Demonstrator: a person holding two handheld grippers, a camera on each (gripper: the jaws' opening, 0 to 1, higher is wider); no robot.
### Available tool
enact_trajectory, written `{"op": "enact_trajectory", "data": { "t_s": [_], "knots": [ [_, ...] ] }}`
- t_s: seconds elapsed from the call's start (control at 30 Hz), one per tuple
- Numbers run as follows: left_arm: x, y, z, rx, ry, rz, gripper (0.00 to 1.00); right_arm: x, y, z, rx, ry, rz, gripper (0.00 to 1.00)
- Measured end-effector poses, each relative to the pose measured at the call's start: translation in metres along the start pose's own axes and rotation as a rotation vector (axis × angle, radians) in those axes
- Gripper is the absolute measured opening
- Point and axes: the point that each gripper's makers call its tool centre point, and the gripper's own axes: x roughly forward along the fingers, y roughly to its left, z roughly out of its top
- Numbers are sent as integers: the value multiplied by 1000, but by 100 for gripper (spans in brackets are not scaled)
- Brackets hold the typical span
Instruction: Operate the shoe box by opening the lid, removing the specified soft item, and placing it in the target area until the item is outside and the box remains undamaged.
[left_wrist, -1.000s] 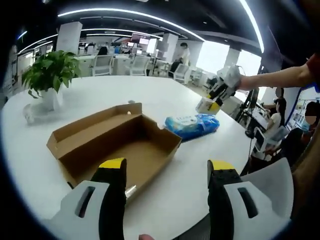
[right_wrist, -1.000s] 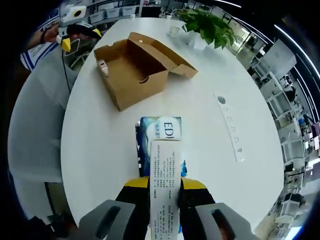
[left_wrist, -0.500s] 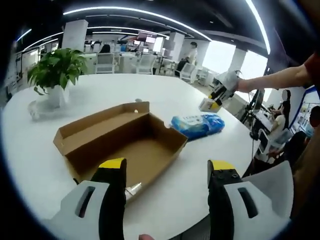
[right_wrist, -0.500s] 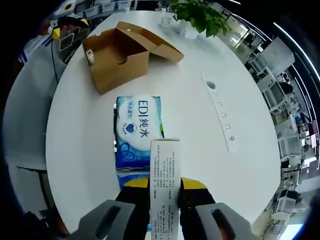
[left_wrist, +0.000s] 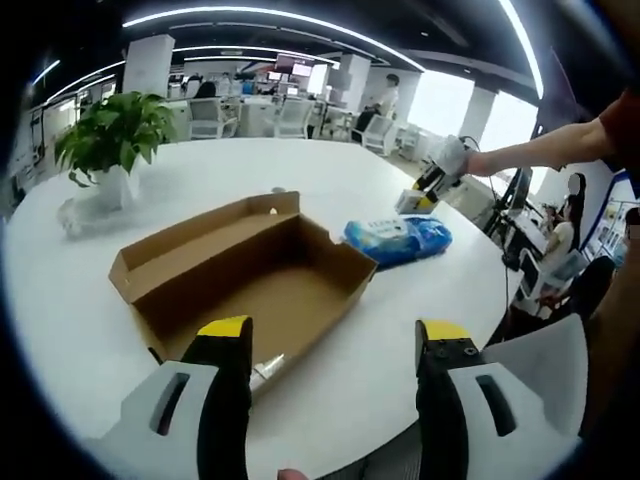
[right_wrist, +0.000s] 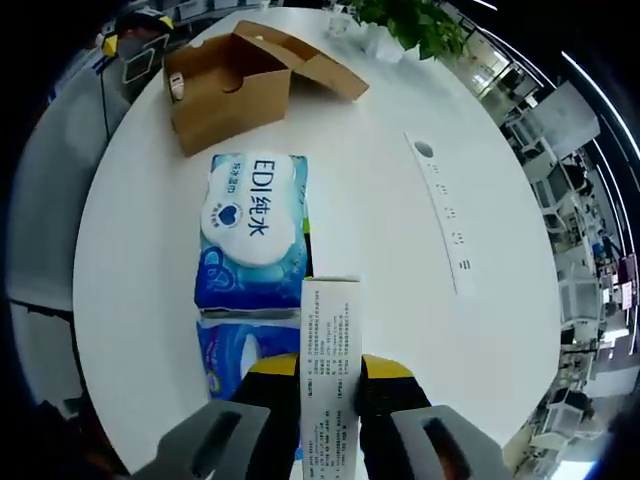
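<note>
White round worktop (left_wrist: 330, 190) in an open office carries the cardboard shoe box (left_wrist: 240, 275), lid folded back, interior apparently bare. Blue tissue pack (right_wrist: 252, 230) lies outside, just right of it. Left gripper (left_wrist: 332, 345) fingers apart. Right gripper (right_wrist: 330, 375) fingers clamped on a white printed carton (right_wrist: 330, 350).

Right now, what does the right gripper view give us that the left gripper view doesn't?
Right gripper view alone: the white printed carton clamped in the right tongs, the "EDI" print on top of the blue tissue pack, and the power strip set in the white table.
Left gripper view alone: the open left tongs hanging over the table's near edge, and the bare floor inside the shoe box.
Both: the opened shoe box, the tissue pack lying outside it, the potted plant.
</note>
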Motion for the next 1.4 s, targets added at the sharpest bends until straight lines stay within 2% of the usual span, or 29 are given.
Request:
{"op": "enact_trajectory", "data": {
  "t_s": [0.3, 0.7, 1.4],
  "knots": [
    [-1, 6, -1, -9, 7, 14, 66, 18, -5, -8, -16, 19, 18, 17],
    [1, 10, -3, -11, 23, 30, 66, 37, -1, -15, -33, 39, 43, 17],
    [1, 14, -8, -20, 42, 42, 66, 51, -5, -26, 0, 49, 67, 17]
  ]
}}
